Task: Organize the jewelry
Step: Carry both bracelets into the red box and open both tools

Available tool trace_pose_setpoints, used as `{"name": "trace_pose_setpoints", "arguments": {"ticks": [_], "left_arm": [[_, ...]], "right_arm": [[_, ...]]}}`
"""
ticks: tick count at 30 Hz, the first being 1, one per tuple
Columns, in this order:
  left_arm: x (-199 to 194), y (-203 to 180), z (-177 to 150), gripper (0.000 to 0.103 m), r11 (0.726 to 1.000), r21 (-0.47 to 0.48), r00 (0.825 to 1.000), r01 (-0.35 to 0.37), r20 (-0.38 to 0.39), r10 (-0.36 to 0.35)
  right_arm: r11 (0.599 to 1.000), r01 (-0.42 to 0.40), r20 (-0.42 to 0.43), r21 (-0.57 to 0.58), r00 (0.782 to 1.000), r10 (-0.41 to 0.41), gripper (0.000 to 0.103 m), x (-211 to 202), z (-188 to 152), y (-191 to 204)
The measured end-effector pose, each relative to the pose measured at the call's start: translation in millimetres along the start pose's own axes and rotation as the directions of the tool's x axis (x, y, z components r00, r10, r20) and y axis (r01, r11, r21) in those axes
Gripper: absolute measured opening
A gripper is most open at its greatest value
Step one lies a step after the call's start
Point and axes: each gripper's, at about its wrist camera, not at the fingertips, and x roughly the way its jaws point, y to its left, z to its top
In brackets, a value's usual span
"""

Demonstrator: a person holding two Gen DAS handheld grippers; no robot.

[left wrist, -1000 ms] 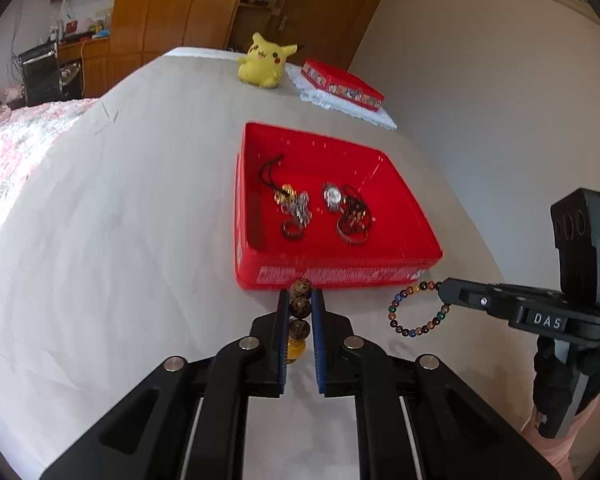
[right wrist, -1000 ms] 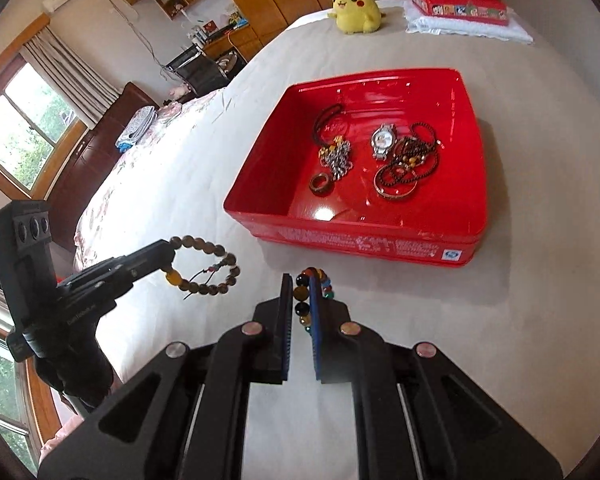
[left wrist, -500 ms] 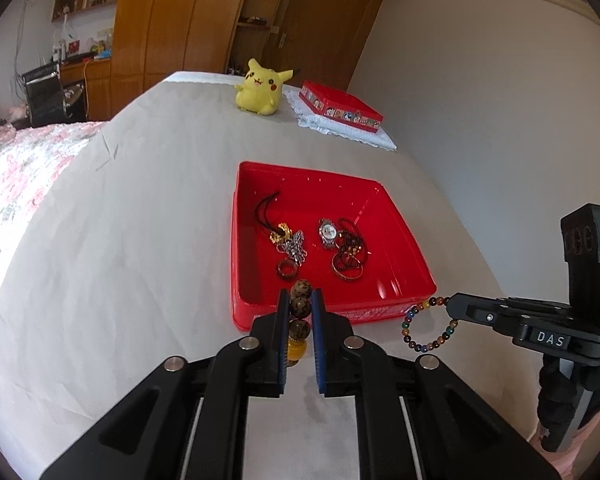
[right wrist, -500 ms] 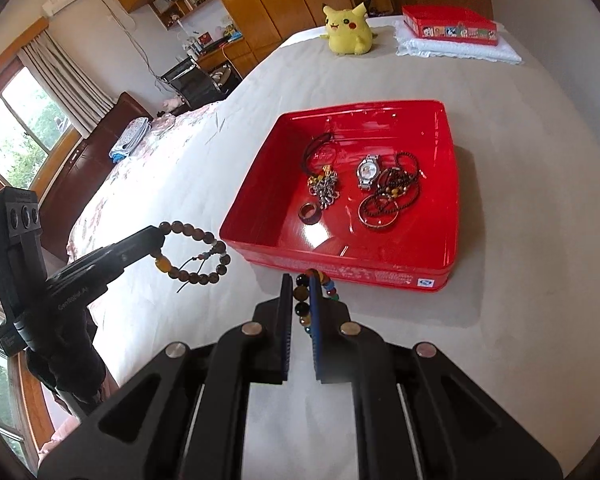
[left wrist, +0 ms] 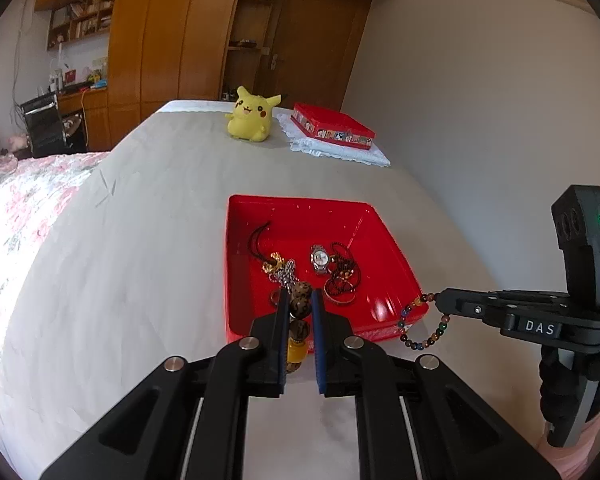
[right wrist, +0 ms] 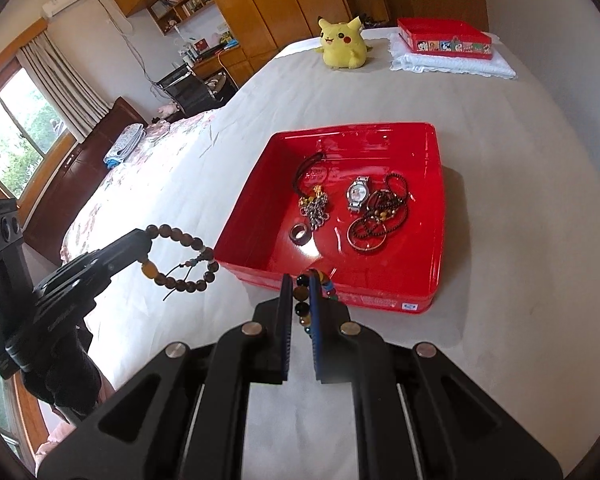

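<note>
My left gripper [left wrist: 300, 300] is shut on a brown wooden bead bracelet [left wrist: 300, 308] with one amber bead; it also shows in the right wrist view [right wrist: 180, 256]. My right gripper [right wrist: 300, 286] is shut on a multicoloured bead bracelet [right wrist: 302, 308], which hangs from its tips in the left wrist view [left wrist: 420, 326]. Both are held in the air near the front edge of a red tray [left wrist: 392, 240] on the bed. The tray [right wrist: 436, 200] holds a watch [right wrist: 358, 192], a ring [right wrist: 299, 234], a chain and dark bracelets.
A yellow Pikachu plush [left wrist: 252, 118] and a red tin [left wrist: 332, 126] on a white cloth sit at the far end of the bed. A wall runs along the right. Wardrobes and a desk stand beyond the bed.
Both grippers have drawn back and risen from the tray, still holding their bracelets. The tray looks farther and lower in both views.
</note>
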Motion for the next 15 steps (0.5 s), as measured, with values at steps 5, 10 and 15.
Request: {"name": "trace_pose_setpoints", "arguments": {"ticks": [5, 10, 15], "left_arm": [[6.2, -4.5, 9.3, 0.010, 1.000, 0.013, 1.000, -0.007, 0.008, 0.007], [17.5, -7.8, 20.3, 0.010, 1.000, 0.018, 1.000, -0.009, 0.000, 0.009], [43.3, -8.7, 38.6, 0.010, 1.000, 0.017, 1.000, -0.016, -0.024, 0.016]], "right_arm": [[1.000, 0.008, 0.010, 0.006, 1.000, -0.008, 0.006, 0.3, 10.5, -2.8], [1.000, 0.020, 0.018, 0.011, 1.000, -0.020, 0.006, 1.7, 25.9, -4.9], [0.999, 0.047, 0.022, 0.028, 0.999, -0.048, 0.006, 9.5, 46.6, -10.9]]}}
